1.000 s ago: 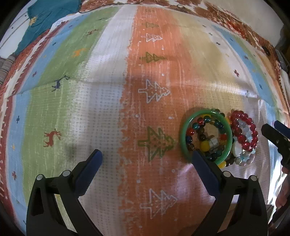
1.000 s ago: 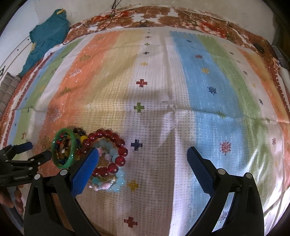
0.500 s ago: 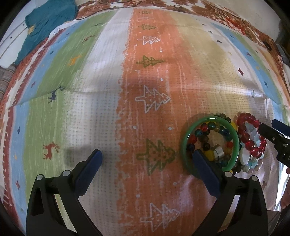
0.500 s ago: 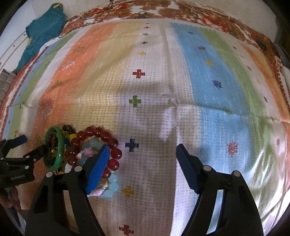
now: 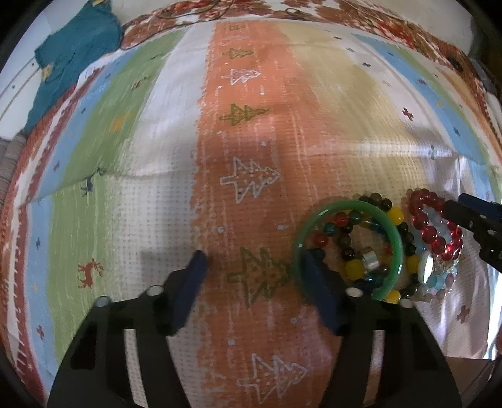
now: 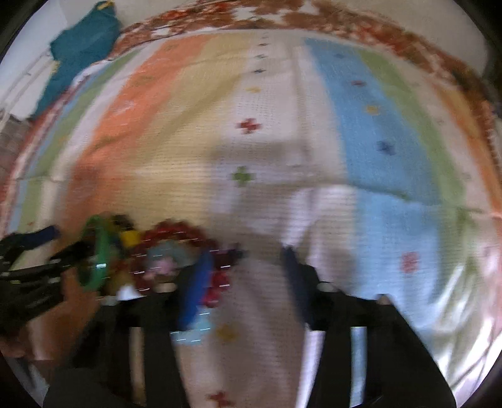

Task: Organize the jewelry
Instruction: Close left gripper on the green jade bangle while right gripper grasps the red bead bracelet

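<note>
A pile of bracelets lies on a striped blanket (image 5: 251, 150). A green bangle (image 5: 396, 238) rings several multicoloured beaded bracelets (image 5: 354, 270). A red beaded bracelet (image 5: 430, 232) and pale blue and pink beads (image 5: 436, 281) lie to its right. My left gripper (image 5: 252, 262) is open, its right finger against the bangle's left rim. My right gripper (image 6: 246, 268) is open, its left finger over the red bracelet (image 6: 175, 232); that view is blurred. The green bangle (image 6: 100, 254) shows there too.
A teal garment (image 5: 75, 56) lies at the blanket's far left corner. The blanket's patterned border (image 5: 313, 9) runs along the far edge. My right gripper's fingers (image 5: 470, 216) show at the right edge of the left wrist view.
Both grippers have narrowed their jaws and moved closer to the bracelets. The left finger now meets the bangle's rim; the right finger now covers the red bracelet.
</note>
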`<state>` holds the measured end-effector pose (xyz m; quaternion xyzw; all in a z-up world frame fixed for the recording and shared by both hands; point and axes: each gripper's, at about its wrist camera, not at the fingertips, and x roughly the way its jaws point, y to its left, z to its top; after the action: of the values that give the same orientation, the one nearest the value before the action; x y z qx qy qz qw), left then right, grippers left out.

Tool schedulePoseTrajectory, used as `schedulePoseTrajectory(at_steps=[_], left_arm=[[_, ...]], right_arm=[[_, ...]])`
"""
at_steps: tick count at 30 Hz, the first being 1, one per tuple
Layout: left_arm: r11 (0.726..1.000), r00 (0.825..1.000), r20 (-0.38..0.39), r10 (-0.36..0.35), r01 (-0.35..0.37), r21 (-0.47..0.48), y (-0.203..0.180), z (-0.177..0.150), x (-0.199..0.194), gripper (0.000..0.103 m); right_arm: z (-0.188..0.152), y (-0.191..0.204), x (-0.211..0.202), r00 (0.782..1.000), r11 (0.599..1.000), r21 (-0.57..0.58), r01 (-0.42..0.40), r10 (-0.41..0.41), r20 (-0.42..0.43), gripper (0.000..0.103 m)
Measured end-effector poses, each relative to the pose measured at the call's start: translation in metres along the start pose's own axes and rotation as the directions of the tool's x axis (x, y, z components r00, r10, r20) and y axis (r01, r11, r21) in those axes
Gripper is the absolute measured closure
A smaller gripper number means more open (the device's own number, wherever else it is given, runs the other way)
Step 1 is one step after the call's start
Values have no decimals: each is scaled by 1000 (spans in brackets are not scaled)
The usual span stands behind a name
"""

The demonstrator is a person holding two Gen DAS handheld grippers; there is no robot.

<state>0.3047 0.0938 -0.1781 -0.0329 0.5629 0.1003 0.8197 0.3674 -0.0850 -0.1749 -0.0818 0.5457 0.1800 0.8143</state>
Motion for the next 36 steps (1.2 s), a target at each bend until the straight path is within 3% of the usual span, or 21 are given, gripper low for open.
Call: schedulePoseTrajectory(at_steps=[8, 12, 14, 18, 36], left_arm=[[1000, 1000, 20, -16, 16, 17, -4, -2, 2, 55], [999, 999, 24, -25, 24, 32, -10, -2, 1, 68], [999, 999, 24, -31, 30, 41, -14, -1, 1, 75], [998, 999, 28, -32, 30, 46, -16, 0, 1, 96], [998, 997, 56, -60, 58, 29, -16, 3, -35, 97]], right_arm=[[-2, 4, 3, 1000, 1000, -25, -12, 12, -2, 77], [-5, 7, 5, 999, 999, -37, -28, 27, -17, 82], [-7, 10, 8, 1000, 998, -63, 3, -4, -14, 88], [-7, 11, 6, 1000, 998, -62, 9, -10, -14, 89], [-3, 17, -41, 994, 993, -100, 56, -46, 96, 89]])
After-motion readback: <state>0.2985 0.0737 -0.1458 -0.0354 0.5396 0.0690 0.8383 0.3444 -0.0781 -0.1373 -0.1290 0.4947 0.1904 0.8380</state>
